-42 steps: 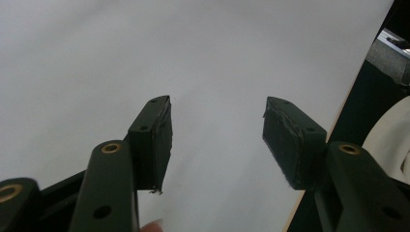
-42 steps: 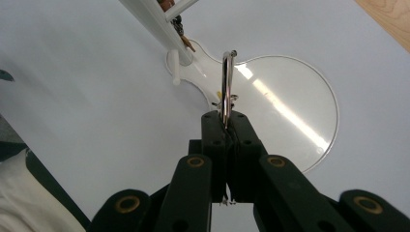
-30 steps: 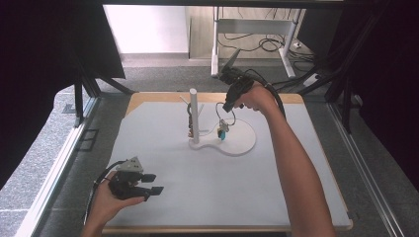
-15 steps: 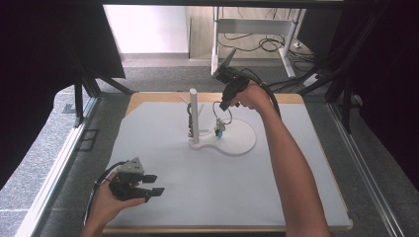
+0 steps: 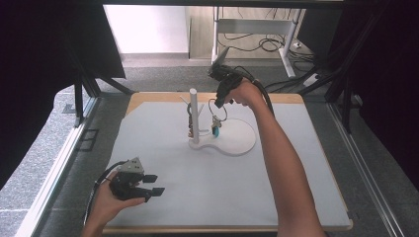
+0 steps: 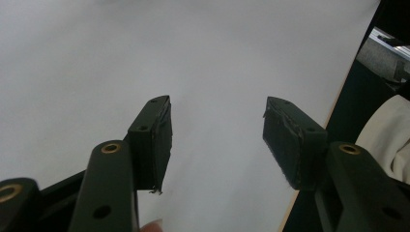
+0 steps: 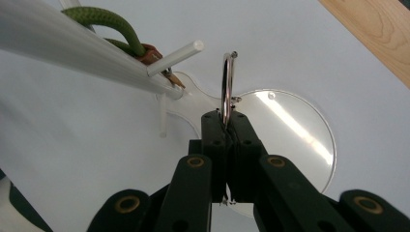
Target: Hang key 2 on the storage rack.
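Metal ring [image 7: 226, 79] | right tongs [image 7: 226, 123] clamped (beside stand [image 7: 72, 46])

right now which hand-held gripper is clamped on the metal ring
The right hand-held gripper: its jaws pinch the metal ring by the white stand. The left hand-held gripper stands open, empty.

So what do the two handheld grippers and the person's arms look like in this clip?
Both grippers are black. The left gripper has flat rectangular pads on arms with brass-coloured rivets, a grey three-cornered plate on top and a dark trailing cable. The right gripper has the same black arms and brass-coloured rivets, with a black cable looping from its body. Both forearms are bare, with no sleeves or gloves visible.
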Available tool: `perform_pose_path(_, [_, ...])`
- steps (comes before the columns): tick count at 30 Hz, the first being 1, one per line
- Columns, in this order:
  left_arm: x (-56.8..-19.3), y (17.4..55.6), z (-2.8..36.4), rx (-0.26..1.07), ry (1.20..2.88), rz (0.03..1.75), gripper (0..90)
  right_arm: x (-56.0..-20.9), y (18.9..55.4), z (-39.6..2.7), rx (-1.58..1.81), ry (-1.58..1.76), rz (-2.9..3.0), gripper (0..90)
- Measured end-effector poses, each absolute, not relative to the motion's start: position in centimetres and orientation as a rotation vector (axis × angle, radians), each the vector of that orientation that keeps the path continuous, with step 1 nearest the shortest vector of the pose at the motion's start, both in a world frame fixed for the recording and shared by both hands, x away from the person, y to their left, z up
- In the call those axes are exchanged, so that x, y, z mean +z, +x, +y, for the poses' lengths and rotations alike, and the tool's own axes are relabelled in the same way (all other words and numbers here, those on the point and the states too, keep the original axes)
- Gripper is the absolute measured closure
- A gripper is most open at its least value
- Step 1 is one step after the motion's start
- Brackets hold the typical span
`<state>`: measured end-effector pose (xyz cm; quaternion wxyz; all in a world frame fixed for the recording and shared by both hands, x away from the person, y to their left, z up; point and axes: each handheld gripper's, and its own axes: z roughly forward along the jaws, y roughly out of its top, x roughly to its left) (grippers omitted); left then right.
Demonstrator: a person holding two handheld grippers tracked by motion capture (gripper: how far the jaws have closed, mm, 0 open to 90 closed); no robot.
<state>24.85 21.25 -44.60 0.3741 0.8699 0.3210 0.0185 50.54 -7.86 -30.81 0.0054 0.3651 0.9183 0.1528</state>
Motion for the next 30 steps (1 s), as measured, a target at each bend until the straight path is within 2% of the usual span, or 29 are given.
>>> perform_pose_path(12, [-44.5,24.8,21.6,0.052,2.215,0.821,44.3,-31.1,51.2,-6.3,0.5,1.121,2.883,87.6])
perform_pose_path(30, [-44.4,24.8,21.1,0.061,2.218,0.822,44.4,-32.1,49.0,-5.8,0.579,1.104,2.932,87.4])
